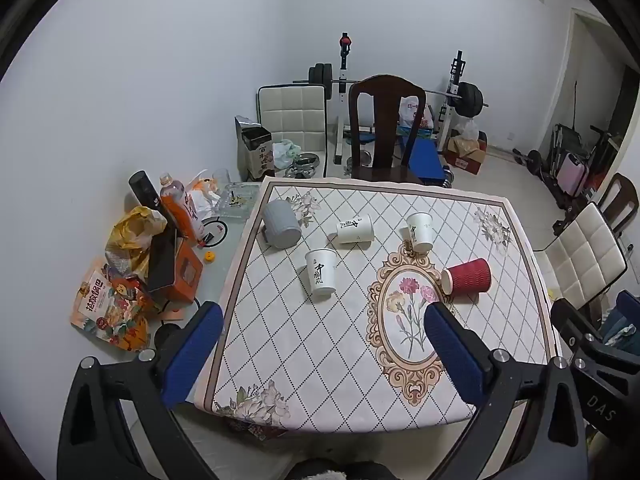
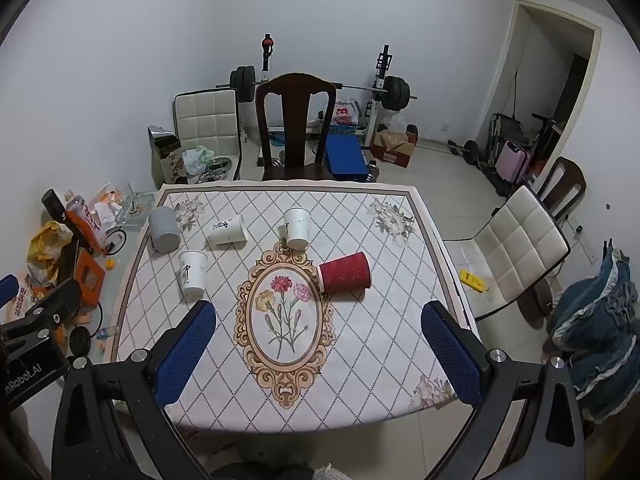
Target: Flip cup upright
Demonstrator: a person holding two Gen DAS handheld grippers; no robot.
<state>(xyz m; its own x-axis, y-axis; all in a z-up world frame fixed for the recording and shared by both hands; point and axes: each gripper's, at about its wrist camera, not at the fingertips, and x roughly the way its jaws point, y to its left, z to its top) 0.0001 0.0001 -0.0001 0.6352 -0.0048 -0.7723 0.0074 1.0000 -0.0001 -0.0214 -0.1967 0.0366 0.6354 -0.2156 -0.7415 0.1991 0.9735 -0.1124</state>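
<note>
Your left gripper (image 1: 320, 344) is spread wide with nothing between its blue pads, held above the near edge of the tabletop (image 1: 304, 360) with its diamond-patterned floral cloth. Your right gripper (image 2: 320, 348) is just as wide apart and holds nothing. The red ribbed paper cup (image 2: 346, 272) lies on its side right of the oval flower motif. Three white paper cups with black lettering (image 1: 320, 272) (image 1: 355, 229) (image 1: 420, 231) and a grey ribbed plastic cup (image 1: 280, 224) also lie tipped over, farther back and left.
</note>
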